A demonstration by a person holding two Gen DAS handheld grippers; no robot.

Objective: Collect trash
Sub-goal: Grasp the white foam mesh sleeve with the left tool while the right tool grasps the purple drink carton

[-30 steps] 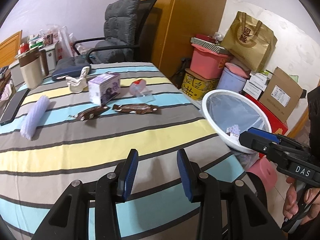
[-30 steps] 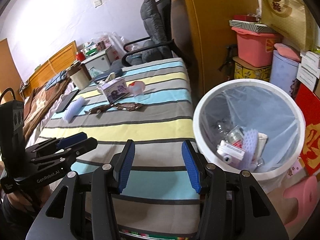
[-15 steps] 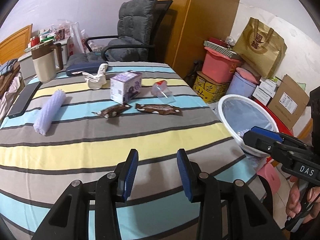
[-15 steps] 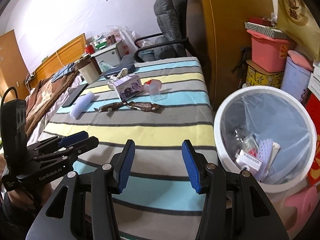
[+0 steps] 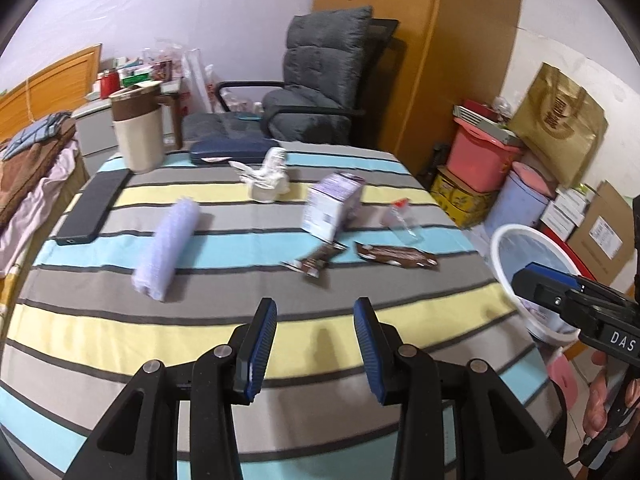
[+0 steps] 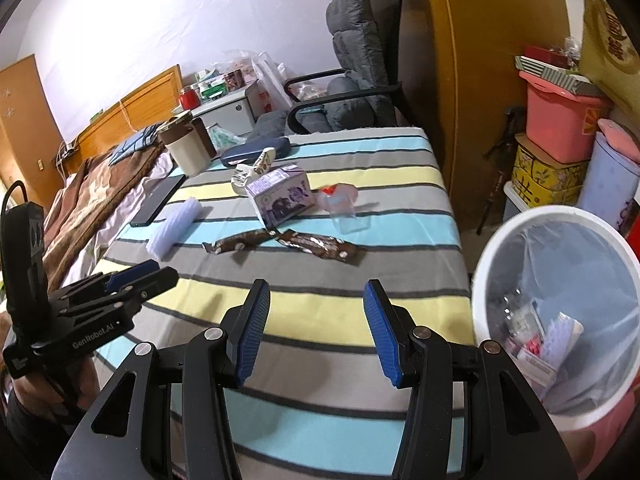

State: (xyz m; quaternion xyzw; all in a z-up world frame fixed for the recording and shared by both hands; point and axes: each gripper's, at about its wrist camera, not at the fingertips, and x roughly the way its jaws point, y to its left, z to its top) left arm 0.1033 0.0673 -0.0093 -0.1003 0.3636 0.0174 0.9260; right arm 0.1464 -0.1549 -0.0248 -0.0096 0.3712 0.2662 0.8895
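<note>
Trash lies on the striped table: two brown wrappers, a purple carton, a clear plastic cup, a rolled lilac bubble wrap and crumpled white paper. My left gripper is open and empty over the table's near part. My right gripper is open and empty, near the table's right front. The white bin with a clear liner stands right of the table and holds some trash. The wrappers, the carton and the left gripper also show in the right wrist view.
A beige jug, a dark phone and a navy case lie at the table's far side. A grey chair stands behind. Boxes, a pink tub and a gold bag crowd the right wall.
Both grippers have drawn back and turned left, away from the bin, so more of the table shows. Both stayed open. Nothing on the table moved.
</note>
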